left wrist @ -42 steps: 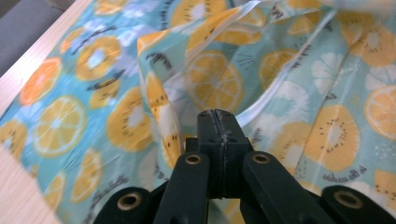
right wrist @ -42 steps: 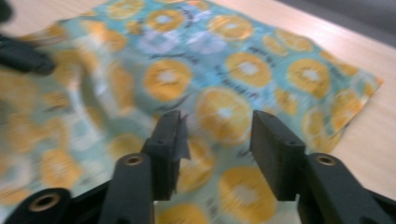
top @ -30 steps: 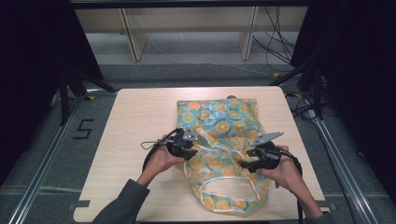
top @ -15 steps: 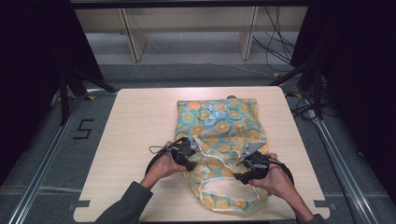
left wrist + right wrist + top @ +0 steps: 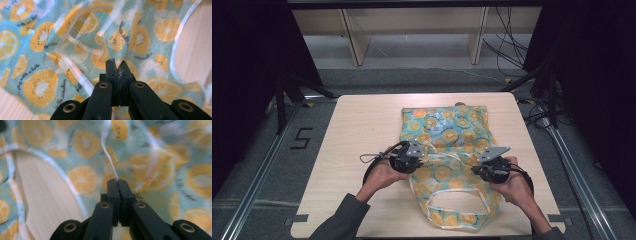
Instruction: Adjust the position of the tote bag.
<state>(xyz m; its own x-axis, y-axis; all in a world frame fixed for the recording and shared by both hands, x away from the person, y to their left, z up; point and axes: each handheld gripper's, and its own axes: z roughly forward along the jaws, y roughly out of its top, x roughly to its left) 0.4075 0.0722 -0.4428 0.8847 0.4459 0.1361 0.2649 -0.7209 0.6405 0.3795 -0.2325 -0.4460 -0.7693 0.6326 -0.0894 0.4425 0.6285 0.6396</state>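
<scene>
1. Having drawn back toward the near edge since a second ago: both grippers, with the apron's middle now bunched between them where it lay flatter before.
2. Lying on the table (image 5: 347,130), right of centre: the apron (image 5: 447,125), teal with orange and kiwi slices, far part spread flat, near part narrowing to a neck loop (image 5: 457,207) by the near edge.
3. Pinching the apron's left edge: the left gripper (image 5: 418,159), held in the left hand (image 5: 382,175), jaws pressed together on a fold of cloth in the left gripper view (image 5: 117,65).
4. Pinching the apron's right side: the right gripper (image 5: 477,169), held in the right hand (image 5: 514,181), jaws closed on a thin raised ridge of fabric in the right gripper view (image 5: 117,182).
5. Rising in soft folds between the two grippers: the cloth, with white trim (image 5: 82,82) running across it.
6. Showing through the neck loop in the right gripper view: bare table (image 5: 42,195).
7. Trailing left from the left gripper: a black cable (image 5: 371,159), lying on the table.
8. Standing beyond the far edge: pale wooden shelving (image 5: 412,25) on a grey floor (image 5: 422,75).
</scene>
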